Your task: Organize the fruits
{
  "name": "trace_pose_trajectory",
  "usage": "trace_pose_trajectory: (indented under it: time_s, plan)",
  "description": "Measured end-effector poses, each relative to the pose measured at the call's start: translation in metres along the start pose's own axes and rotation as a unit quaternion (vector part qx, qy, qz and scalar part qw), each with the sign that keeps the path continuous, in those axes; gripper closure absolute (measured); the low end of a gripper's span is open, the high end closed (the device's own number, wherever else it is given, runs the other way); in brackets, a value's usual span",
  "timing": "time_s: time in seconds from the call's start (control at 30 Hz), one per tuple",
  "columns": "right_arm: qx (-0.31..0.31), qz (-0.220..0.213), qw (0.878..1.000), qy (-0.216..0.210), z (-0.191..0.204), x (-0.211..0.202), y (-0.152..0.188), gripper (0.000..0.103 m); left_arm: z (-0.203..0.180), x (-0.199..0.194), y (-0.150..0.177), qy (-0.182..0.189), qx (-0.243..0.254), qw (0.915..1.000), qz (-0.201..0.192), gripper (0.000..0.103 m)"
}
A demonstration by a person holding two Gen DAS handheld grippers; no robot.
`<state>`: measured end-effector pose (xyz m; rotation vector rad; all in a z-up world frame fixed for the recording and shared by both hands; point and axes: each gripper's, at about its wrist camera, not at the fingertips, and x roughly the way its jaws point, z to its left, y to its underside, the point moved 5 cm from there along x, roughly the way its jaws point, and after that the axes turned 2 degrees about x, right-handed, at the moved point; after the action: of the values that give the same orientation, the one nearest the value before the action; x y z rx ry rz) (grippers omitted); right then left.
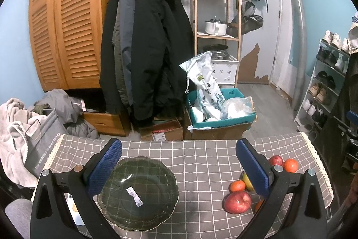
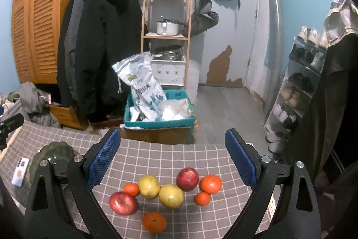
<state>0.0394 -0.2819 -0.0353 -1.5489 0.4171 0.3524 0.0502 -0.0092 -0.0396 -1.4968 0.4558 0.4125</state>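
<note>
A dark green glass plate (image 1: pixel 138 192) with a white sticker lies on the grey checked tablecloth (image 1: pixel 201 153), under my open left gripper (image 1: pixel 177 155); nothing is between its blue pads. To its right lie a red apple (image 1: pixel 237 202), small oranges (image 1: pixel 237 185) and a second apple (image 1: pixel 275 160). In the right wrist view my right gripper (image 2: pixel 173 150) stands open above the fruit cluster: two red apples (image 2: pixel 123 203) (image 2: pixel 187 179), two yellow pears (image 2: pixel 149 186) (image 2: pixel 171 196) and several oranges (image 2: pixel 154 221) (image 2: pixel 210 183). The plate (image 2: pixel 52 155) shows at far left, partly hidden by the left finger.
A white phone (image 2: pixel 20 171) lies on the cloth left of the plate. Beyond the table's far edge stand a teal crate (image 2: pixel 156 118) of bags on a cardboard box, hanging dark coats (image 1: pixel 145 48), a wooden shelf (image 1: pixel 217 15) and a shoe rack (image 2: pixel 297 86) at right.
</note>
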Motion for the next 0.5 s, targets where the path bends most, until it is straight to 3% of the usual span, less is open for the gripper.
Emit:
trace_pose_trajectory:
  time_s: [0.5]
  plan:
    - [-0.008,0.001,1.0,0.004,0.0002,0.0005,0.0042,0.01,-0.0068,0.0013,0.008,0.0,0.005,1.0,0.004,0.0]
